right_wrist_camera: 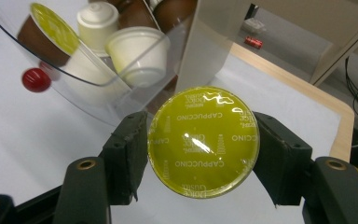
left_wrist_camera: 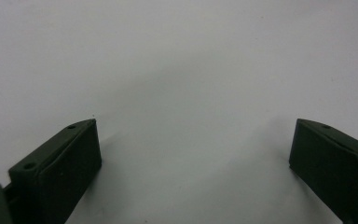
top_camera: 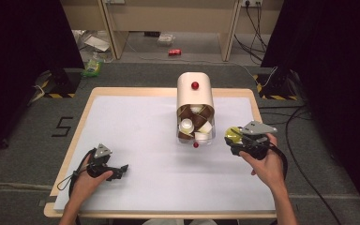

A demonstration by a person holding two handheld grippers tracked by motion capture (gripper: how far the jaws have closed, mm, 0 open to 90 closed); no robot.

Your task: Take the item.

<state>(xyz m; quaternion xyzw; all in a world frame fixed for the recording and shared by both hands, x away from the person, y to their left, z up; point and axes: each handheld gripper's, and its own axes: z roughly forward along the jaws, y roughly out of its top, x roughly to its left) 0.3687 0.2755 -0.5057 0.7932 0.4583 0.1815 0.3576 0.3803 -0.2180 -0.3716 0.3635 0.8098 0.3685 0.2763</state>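
From above we see the right gripper clamping a yellow-lidded coffee capsule just right of the clear capsule dispenser. Our left gripper hangs spread, nothing between, over the white table. The right gripper view shows the capsule pinched.

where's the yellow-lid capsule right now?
The yellow-lid capsule is clamped in the right hand-held gripper, just right of the clear capsule holder in the high view, above the white table mat.
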